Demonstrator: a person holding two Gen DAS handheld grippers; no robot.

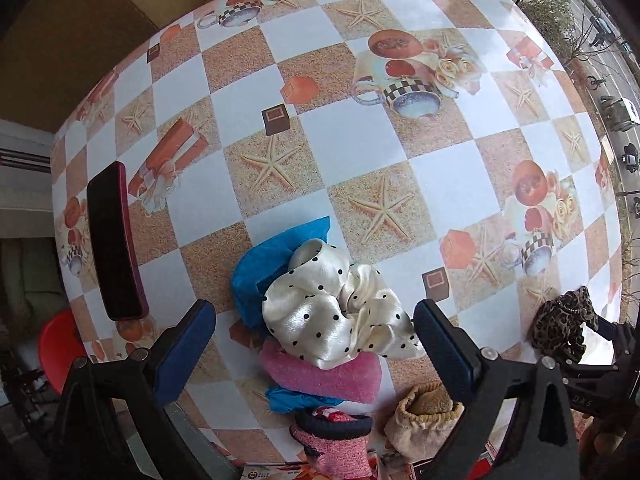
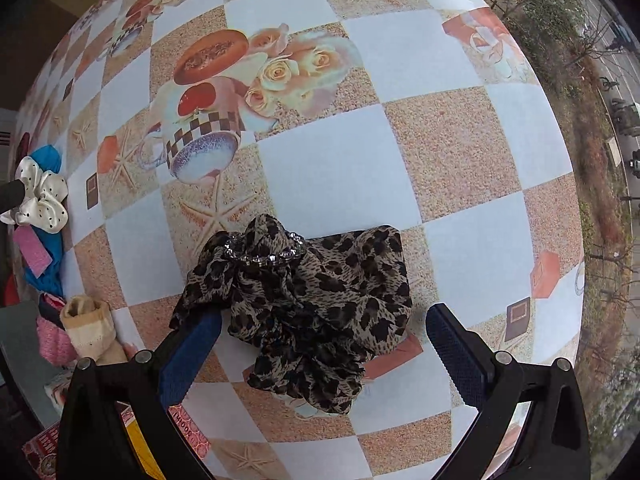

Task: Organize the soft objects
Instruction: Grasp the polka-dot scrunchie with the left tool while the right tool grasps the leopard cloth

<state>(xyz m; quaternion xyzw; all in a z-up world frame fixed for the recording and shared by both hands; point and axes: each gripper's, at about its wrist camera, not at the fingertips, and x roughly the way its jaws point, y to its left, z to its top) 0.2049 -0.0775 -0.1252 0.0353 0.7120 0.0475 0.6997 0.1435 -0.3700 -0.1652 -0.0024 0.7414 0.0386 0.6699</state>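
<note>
A white polka-dot satin scrunchie [image 1: 336, 308] lies on a pile with a blue cloth [image 1: 264, 264] and a pink fuzzy piece [image 1: 328, 376]. My left gripper [image 1: 316, 344] is open, its jaws either side of the scrunchie. A pink knit sock [image 1: 340, 444] and a beige sock [image 1: 424, 416] lie nearer. A leopard-print scrunchie [image 2: 308, 312] with a rhinestone band lies between the open jaws of my right gripper [image 2: 324, 352]. The right gripper and leopard scrunchie also show in the left wrist view [image 1: 564, 328]. The white scrunchie [image 2: 42, 196] shows far left in the right wrist view.
The table [image 1: 360, 168] has a checkered cloth with starfish and cup prints. A dark maroon case [image 1: 114, 240] lies at its left edge. A red chair [image 1: 60, 344] stands below left. Printed boxes [image 2: 52, 448] sit at the near edge.
</note>
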